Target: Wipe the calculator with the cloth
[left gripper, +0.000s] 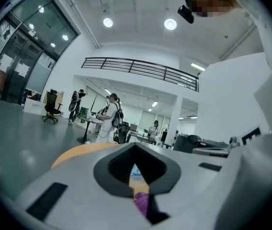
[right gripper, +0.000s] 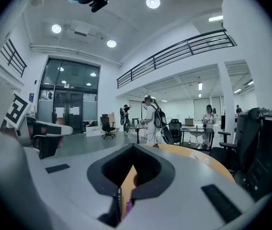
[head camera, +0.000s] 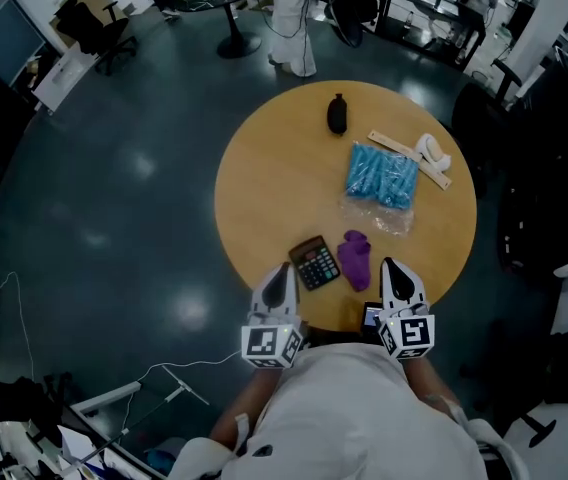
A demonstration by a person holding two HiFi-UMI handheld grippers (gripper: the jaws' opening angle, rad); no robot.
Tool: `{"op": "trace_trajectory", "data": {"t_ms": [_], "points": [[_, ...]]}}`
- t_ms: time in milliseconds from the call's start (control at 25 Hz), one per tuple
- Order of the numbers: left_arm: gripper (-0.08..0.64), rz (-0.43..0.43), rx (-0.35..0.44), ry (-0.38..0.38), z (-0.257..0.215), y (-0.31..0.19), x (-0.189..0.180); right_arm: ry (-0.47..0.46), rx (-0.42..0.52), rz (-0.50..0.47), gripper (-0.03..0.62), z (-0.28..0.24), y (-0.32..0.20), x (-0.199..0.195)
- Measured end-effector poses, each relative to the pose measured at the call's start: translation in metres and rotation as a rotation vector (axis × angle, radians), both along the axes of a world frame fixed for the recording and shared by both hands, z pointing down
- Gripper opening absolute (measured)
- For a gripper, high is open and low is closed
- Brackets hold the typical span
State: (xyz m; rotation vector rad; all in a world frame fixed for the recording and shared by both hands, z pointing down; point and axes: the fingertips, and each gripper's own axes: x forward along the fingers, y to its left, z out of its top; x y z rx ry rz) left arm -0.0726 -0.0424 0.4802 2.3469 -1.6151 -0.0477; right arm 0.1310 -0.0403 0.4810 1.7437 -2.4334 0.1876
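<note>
left gripper [head camera: 282,271] has its jaws shut together and grips nothing; in its own view only a thin slit is left, and a scrap of the purple cloth [head camera: 354,257] shows through it. right gripper [head camera: 392,266] is closed the same way, jaws meeting in a narrow line, and it is empty. both hang at the near edge of the round table [head camera: 264,178], apart from the things on it, tips pointing across it.

the calculator [head camera: 314,263] lies flat near that edge, just ahead of the left gripper. the cloth is bunched just beside it on the right, nearer the right gripper. whether cloth and calculator touch is hard to tell from above.

farther back lie a blue bag [head camera: 382,175], a ruler [head camera: 409,158] with a white roll [head camera: 432,151] at its far end, and a small black thing [head camera: 337,114], maybe a mouse.

beyond the table a person [head camera: 291,28] in white stands by a side table [head camera: 234,13].
</note>
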Motion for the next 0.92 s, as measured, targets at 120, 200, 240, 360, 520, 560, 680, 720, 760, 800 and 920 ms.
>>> {"op": "trace_trajectory", "data": {"t_ms": [120, 200, 240, 360, 520, 560, 680, 720, 760, 800, 920], "points": [[0.008, 0.004, 0.008, -0.001, -0.002, 0.0, 0.002, -0.003, 0.018, -0.003, 0.017, -0.004, -0.001, -0.002], [0.008, 0.002, 0.004, 0.0, -0.001, 0.001, 0.004, -0.005, 0.025, -0.002, 0.017, -0.006, -0.001, -0.001], [0.008, 0.001, 0.002, -0.001, -0.001, 0.002, 0.005, -0.003, 0.029, -0.003, 0.017, -0.007, -0.001, -0.001], [0.008, 0.005, -0.004, -0.006, -0.002, 0.002, 0.007, -0.006, 0.035, -0.011, 0.017, -0.01, -0.001, -0.003], [0.008, 0.008, -0.004, -0.015, -0.001, 0.001, 0.009, -0.014, 0.034, -0.007, 0.017, -0.009, -0.001, 0.0], [0.008, 0.007, -0.005, -0.016, -0.001, 0.001, 0.01, -0.013, 0.036, -0.007, 0.017, -0.009, -0.001, 0.001], [0.008, 0.008, -0.014, -0.013, 0.002, 0.001, 0.012, -0.008, 0.04, -0.007, 0.017, -0.011, -0.001, 0.004], [0.008, 0.009, -0.017, -0.012, 0.003, 0.001, 0.013, -0.008, 0.04, -0.006, 0.017, -0.011, -0.001, 0.005], [0.008, 0.009, -0.02, -0.011, 0.004, 0.001, 0.013, -0.008, 0.038, -0.004, 0.017, -0.01, -0.001, 0.006], [0.008, 0.009, -0.022, -0.009, 0.005, 0.002, 0.013, -0.009, 0.037, -0.002, 0.017, -0.01, -0.001, 0.007], [0.008, 0.007, -0.028, -0.003, 0.008, 0.003, 0.014, -0.01, 0.033, 0.001, 0.017, -0.008, 0.001, 0.011]]}}
